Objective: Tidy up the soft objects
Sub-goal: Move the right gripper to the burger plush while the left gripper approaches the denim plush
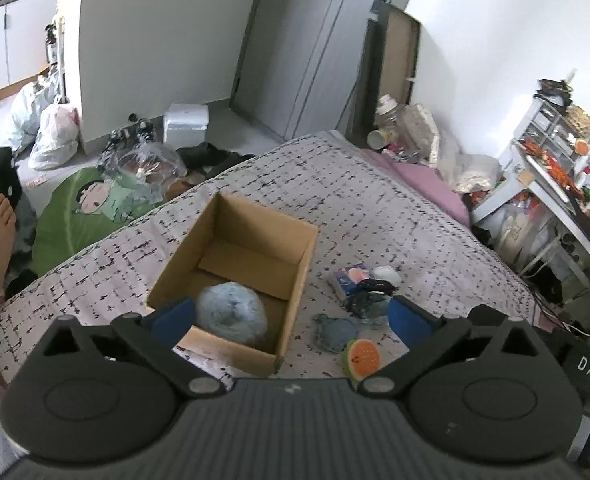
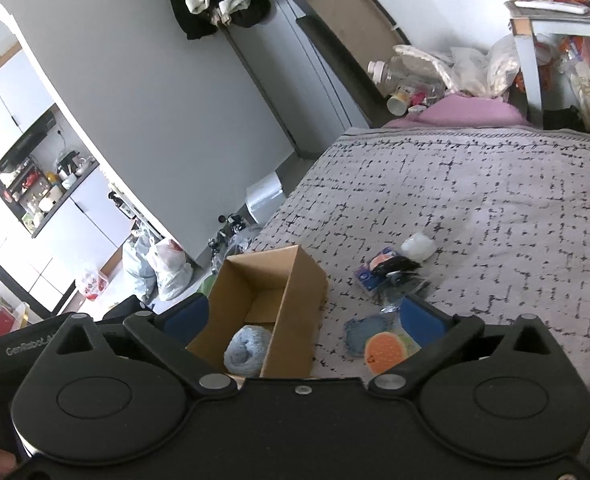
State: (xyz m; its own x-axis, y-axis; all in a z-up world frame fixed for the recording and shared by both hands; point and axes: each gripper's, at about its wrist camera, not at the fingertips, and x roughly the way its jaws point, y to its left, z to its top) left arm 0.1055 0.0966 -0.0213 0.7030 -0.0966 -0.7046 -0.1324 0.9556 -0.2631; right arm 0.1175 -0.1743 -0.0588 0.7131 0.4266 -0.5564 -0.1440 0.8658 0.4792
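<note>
One cardboard box [image 1: 231, 276] is seen at frame centre holding a pale blue fluffy ball [image 1: 231, 314]. The loose soft items, including an orange-faced plush [image 2: 383, 350], are found lower right, nearest the right gripper [image 2: 303, 316]. Both it and the left gripper [image 1: 291, 316] are spread wide, nothing held.

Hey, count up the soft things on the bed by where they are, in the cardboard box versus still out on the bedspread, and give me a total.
In the open brown cardboard box: 1, the fluffy pale blue ball.
Out on the grey patterned bedspread: 5, the orange-slice plush, flat blue-grey knitted pad, blue and pink packet, white puff, dark crumpled bundle.
Total: 6
</note>
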